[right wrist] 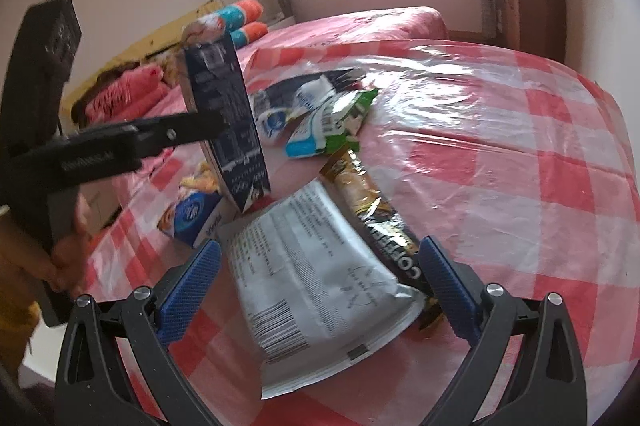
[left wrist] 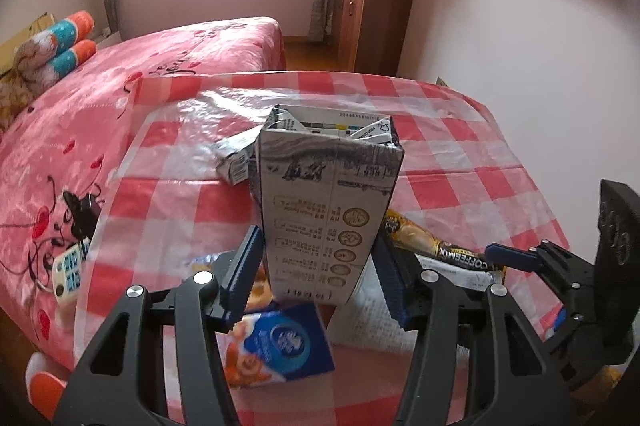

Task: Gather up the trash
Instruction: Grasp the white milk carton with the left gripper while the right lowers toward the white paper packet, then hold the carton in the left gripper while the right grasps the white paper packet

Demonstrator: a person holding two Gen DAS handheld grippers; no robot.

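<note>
A tall grey printed drink carton [left wrist: 324,210] stands between the blue pads of my left gripper [left wrist: 316,266], which is shut on its lower sides. In the right wrist view the carton [right wrist: 228,114] hangs tilted just above the table. My right gripper [right wrist: 320,274] is open low over a white printed pouch [right wrist: 304,258], with a black and gold coffee-mix sachet [right wrist: 372,202] beside the pouch. Neither pad touches the pouch. A blue biscuit wrapper [left wrist: 280,342] lies under the carton. Green and blue wrappers [right wrist: 332,126] and a flattened carton [left wrist: 234,158] lie further back.
The table wears a red checked cloth under clear plastic [left wrist: 460,166]. Left of it is a bed with a pink cover [left wrist: 180,66], on which a remote [left wrist: 70,270] lies. A brown cabinet [left wrist: 376,14] stands by the far wall. A hand [right wrist: 68,254] holds the left gripper.
</note>
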